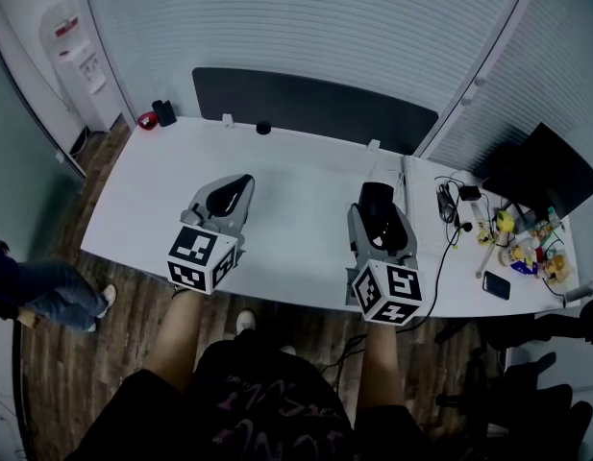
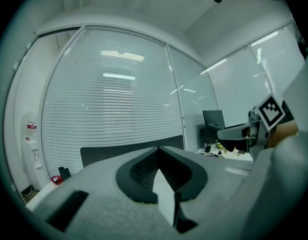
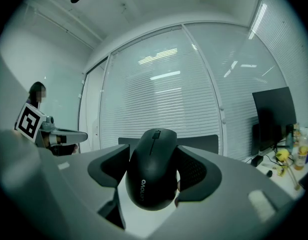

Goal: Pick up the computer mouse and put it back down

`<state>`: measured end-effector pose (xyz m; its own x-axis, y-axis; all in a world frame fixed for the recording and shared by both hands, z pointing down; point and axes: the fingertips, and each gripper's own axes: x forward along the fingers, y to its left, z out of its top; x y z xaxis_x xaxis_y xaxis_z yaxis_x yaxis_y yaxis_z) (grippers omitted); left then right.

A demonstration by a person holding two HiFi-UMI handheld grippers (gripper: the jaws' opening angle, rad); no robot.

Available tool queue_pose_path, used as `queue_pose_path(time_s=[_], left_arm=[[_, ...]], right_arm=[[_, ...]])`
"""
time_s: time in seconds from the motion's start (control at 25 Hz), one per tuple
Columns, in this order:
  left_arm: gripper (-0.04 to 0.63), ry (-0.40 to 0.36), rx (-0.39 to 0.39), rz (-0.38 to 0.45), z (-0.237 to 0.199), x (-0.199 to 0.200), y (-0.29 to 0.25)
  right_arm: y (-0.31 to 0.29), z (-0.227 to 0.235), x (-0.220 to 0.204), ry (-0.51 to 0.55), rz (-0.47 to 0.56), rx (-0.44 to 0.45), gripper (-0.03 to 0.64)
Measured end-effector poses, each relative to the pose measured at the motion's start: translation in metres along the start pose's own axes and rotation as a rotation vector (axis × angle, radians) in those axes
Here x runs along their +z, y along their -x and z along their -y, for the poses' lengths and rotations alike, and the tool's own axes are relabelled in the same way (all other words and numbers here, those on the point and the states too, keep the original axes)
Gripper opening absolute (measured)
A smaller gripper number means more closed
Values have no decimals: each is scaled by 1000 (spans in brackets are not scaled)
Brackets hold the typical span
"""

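A black computer mouse (image 3: 151, 176) sits between the two dark pads of my right gripper (image 3: 153, 149), which touch its sides. In the head view the mouse (image 1: 376, 207) lies inside the right gripper (image 1: 376, 192), over the right half of the white desk (image 1: 296, 176). Whether the mouse rests on the desk or hangs just above it I cannot tell. My left gripper (image 1: 240, 182) is held over the desk's left half. Its jaws meet at the tip, with nothing between them, as the left gripper view (image 2: 161, 149) also shows.
A dark partition panel (image 1: 315, 104) runs along the desk's far edge, with a small black knob (image 1: 263, 128), a red object (image 1: 147, 120) and a black box (image 1: 164, 112) near it. Cables, bottles and a phone (image 1: 496, 284) crowd the right end beside a monitor (image 1: 551, 171). A person's legs (image 1: 37, 291) are at the left.
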<state>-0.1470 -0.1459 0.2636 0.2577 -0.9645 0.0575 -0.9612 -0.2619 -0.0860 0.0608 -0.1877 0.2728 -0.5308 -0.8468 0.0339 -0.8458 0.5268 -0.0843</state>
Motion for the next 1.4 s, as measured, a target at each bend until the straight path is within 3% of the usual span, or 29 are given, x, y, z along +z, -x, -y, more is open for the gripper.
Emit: queue_pose_path(time_s=[1.4], left_arm=[[2, 85, -46, -159, -11, -83, -40]], right_arm=[[-35, 9, -87, -59, -190, -21, 305]])
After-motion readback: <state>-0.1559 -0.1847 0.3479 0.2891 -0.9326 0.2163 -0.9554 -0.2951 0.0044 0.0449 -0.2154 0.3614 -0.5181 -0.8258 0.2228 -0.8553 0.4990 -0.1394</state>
